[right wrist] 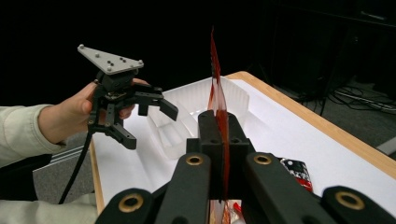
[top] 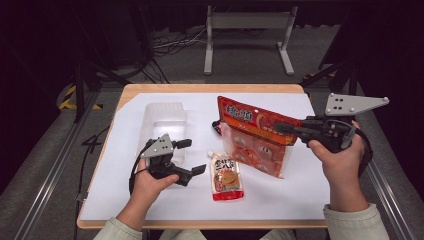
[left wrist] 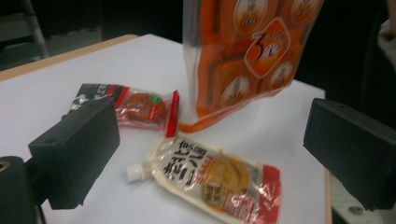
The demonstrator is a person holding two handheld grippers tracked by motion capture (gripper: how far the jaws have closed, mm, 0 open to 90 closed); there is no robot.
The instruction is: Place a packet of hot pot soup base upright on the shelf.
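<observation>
Covering most of the table is a white sheet, everything sits on it.

Clear tray at the far left of the sheet, just beyond the left gripper.

Orange bag right of centre, hanging upright, top edge pinched in the right gripper. Its fingers are fully closed on the bag's top seam; the right gripper view shows the red film edge clamped between both of them. Bag's lower end is at or just above the sheet, can't tell if it touches.

Left gripper low over the sheet near the left front, fingers spread wide, nothing between them. It points toward the pouch, not touching it. The left gripper view has both fingers framing the pouch from a short way off.

Pouch lies flat at front centre, white cap toward the far side, just left of the bag's lower end.

Small red packet flat on the sheet behind the pouch, beside the bag's base.
</observation>
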